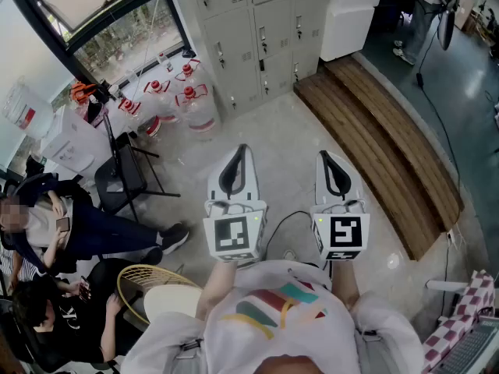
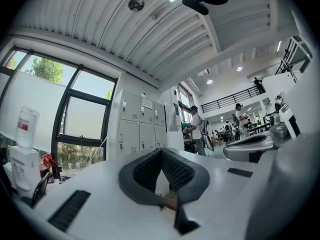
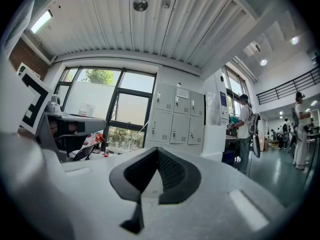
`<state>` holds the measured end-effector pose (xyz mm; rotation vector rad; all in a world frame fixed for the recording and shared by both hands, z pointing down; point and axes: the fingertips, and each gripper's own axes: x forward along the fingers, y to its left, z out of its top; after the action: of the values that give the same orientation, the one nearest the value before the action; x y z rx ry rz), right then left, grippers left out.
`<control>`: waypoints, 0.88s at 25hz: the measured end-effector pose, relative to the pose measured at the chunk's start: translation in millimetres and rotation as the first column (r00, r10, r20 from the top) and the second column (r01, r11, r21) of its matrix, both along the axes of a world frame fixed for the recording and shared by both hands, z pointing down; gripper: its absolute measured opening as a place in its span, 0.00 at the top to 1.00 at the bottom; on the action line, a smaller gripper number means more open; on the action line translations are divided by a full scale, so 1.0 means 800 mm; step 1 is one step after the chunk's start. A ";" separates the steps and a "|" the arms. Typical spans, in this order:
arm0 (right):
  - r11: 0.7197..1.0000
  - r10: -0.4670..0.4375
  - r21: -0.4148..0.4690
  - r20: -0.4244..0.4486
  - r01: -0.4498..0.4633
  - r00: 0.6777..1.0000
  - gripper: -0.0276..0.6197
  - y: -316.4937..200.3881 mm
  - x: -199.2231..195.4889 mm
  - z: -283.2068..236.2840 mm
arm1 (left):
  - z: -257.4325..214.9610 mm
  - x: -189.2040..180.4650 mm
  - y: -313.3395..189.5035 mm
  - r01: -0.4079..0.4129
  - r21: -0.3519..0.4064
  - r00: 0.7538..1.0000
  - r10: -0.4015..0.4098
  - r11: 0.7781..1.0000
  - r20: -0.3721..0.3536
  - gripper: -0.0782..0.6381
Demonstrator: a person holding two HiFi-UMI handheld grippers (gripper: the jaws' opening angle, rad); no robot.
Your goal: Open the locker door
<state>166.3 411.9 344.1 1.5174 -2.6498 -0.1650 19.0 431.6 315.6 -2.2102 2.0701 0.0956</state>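
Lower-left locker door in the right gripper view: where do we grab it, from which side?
Take the small upright handle at the left edge of the door, head-on from the front, jaws either side. It's the only part proud of the flat panel; hinges are probably on the right. The right gripper is shut and well short of it: open first.

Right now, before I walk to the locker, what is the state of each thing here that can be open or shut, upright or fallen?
Locker doors: all those in view closed.
Left gripper: jaws shut, nothing between them.
Right gripper: jaws shut, nothing between them.
Water bottles: upright on the floor, red caps on.
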 end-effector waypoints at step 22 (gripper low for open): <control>0.997 -0.044 0.057 0.001 0.044 0.999 0.95 -0.038 0.077 -0.009 | -0.014 0.063 -0.043 0.020 0.051 0.999 -0.018 0.999 -0.032 0.87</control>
<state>227.6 381.5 337.2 1.4770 -2.7037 -0.2439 69.6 397.4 304.8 -2.1727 2.0800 0.1810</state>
